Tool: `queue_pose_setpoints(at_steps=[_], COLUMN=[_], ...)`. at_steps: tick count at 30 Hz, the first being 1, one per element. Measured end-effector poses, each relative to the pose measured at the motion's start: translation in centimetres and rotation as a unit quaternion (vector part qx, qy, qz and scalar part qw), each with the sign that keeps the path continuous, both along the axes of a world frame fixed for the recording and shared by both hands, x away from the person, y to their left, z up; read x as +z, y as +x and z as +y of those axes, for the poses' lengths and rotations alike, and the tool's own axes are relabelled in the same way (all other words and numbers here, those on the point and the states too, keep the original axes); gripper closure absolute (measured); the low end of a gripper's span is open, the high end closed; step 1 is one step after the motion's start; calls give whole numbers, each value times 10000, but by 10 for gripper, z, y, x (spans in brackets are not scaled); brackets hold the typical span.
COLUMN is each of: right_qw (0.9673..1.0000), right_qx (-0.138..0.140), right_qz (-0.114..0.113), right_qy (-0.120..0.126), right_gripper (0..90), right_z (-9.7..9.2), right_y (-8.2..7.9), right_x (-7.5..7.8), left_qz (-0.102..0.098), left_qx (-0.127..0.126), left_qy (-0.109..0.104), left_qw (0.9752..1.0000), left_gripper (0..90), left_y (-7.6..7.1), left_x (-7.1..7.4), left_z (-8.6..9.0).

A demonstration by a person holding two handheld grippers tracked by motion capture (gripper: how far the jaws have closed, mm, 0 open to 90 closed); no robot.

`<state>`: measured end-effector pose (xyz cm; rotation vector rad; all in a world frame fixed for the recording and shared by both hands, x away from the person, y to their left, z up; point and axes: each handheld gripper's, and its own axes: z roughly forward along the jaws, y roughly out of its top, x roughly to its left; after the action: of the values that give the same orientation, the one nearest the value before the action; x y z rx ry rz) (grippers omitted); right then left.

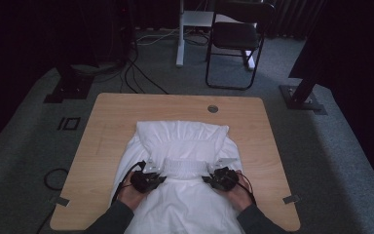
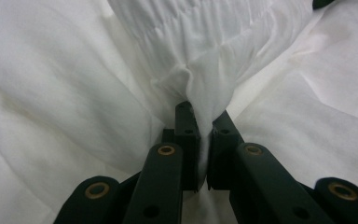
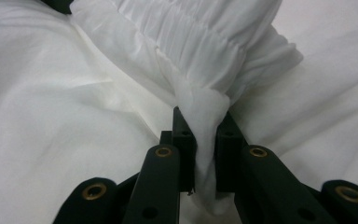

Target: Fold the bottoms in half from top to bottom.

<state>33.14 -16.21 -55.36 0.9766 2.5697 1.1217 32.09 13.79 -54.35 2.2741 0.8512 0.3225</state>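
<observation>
A white garment [image 1: 182,141] with a gathered, pleated band lies spread on the wooden table [image 1: 112,112], folded over itself across the middle. My left gripper [image 1: 156,171] is shut on the left end of the gathered band [image 2: 200,56], cloth pinched between its black jaws. My right gripper [image 1: 214,174] is shut on the band's right end [image 3: 200,42], a fold of white fabric squeezed between its jaws. Both grippers sit low over the lower part of the garment [image 3: 51,107], a hand behind each.
The table has a round grommet [image 1: 213,108] near its far edge. Beyond it stand a black chair [image 1: 236,39] and a white desk leg [image 1: 179,34] on grey carpet, with cables [image 1: 136,73] on the floor. Dark stands flank the table.
</observation>
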Motion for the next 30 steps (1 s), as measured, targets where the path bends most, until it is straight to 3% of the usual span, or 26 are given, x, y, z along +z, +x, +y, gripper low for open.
queue_pose_setpoints(at_steps=[1, 3, 9, 11, 12, 13, 15, 20, 21, 23, 24, 25, 26, 28, 30], right_qw=[9995, 9990, 9988, 9985, 9984, 9984, 9984, 9979, 9979, 9981, 9981, 9981, 9972, 9948, 9894], right_qx=[2, -40, -335, -410, -451, -477, -487, -547, -547, -526, -526, -527, -496, -487, -503], right_qz=[-237, -331, -171, -146, -119, -94, -62, -13, -13, -204, -204, -264, -559, -893, -1363], right_qy=[-215, -314, -320, -342, -325, -294, -265, -341, -341, -247, -247, -169, 33, 91, 93], right_gripper=[824, 824, 824, 822, 821, 820, 820, 820, 820, 820, 820, 820, 820, 820, 821], right_z=[2, 3, 5, 9, 11, 13, 16, 21, 21, 19, 19, 17, 12, 9, 7], right_y=[13, 27, 74, 82, 85, 88, 92, 102, 102, 99, 99, 97, 90, 82, 72], right_x=[1, 2, 5, 6, 6, 6, 7, 11, 11, 20, 20, 25, 44, 62, 83], left_qz=[-7, -28, -255, -265, -261, -261, -199, -163, -199, -267, -267, -491, -588, -832, -1138], left_qx=[62, 118, 119, 156, 232, 232, 454, 525, 497, 523, 523, 480, 464, 425, 365], left_qy=[72, 139, 486, 537, 614, 614, 581, 626, 578, 291, 291, -36, -146, -420, -802], left_qw=[10000, 9998, 9984, 9981, 9975, 9975, 9971, 9965, 9969, 9979, 9979, 9976, 9971, 9947, 9896], left_gripper=[854, 853, 852, 852, 851, 850, 848, 857, 857, 859, 860, 860, 860, 860, 862], left_y=[4, 10, 42, 50, 66, 66, 90, 102, 102, 98, 98, 90, 87, 79, 66], left_x=[1, 2, 4, 5, 6, 6, 7, 12, 15, 26, 26, 46, 55, 77, 100], left_z=[-5, -11, -20, -19, -15, -15, -9, -10, -10, -5, -5, 1, 3, 5, 9])
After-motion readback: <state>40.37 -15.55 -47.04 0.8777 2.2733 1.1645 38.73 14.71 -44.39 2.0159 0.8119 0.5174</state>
